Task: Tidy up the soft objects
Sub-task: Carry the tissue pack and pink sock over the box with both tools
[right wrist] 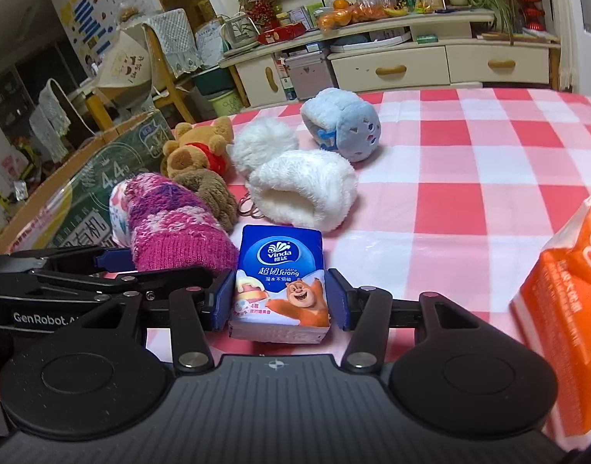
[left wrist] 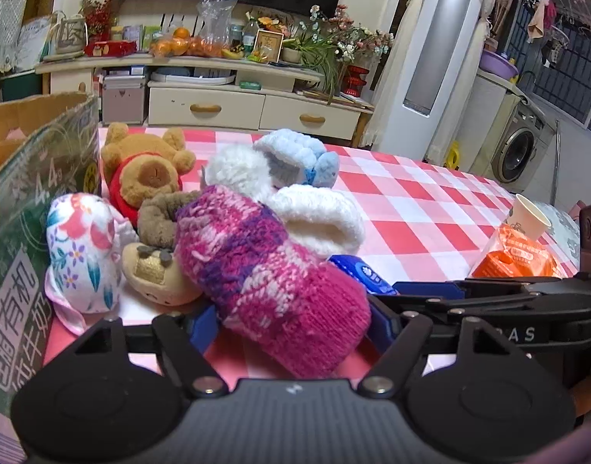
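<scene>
From the left wrist camera, the left gripper (left wrist: 291,324) reaches forward and down over a table (left wrist: 430,208) under a pink-and-white checked cloth; a pink and purple knitted piece (left wrist: 264,270) lies between its blue pads (left wrist: 202,326), which flank its near end, and I cannot tell whether they press the wool or merely stand beside it; the piece lies lengthwise along the fingers, which would suit a grip across its narrow width. Behind it huddle a floral cloth bundle (left wrist: 82,251), a brown bear in a red top (left wrist: 146,174), a small tan plush (left wrist: 156,274), white fluffy earmuffs (left wrist: 318,220) and a pale blue plush piece (left wrist: 299,154); an open cardboard box (left wrist: 36,178) stands just left of the heap, probably the place meant for the soft things; the right gripper's dark frame crosses the lower right. From the right wrist camera, the right gripper (right wrist: 280,297) likewise tilts downward, its jaws apart around a blue tissue pack (right wrist: 281,278) that rests flat on the cloth; the left pad (right wrist: 222,299) looks to touch the pack's edge, while a narrow gap shows at the right pad, so the pack seems framed rather than clamped; an orange packet (right wrist: 566,294) sits at the right edge; the knitted piece (right wrist: 175,228) lies just left of the pack, with the left gripper's fingers beside it.
</scene>
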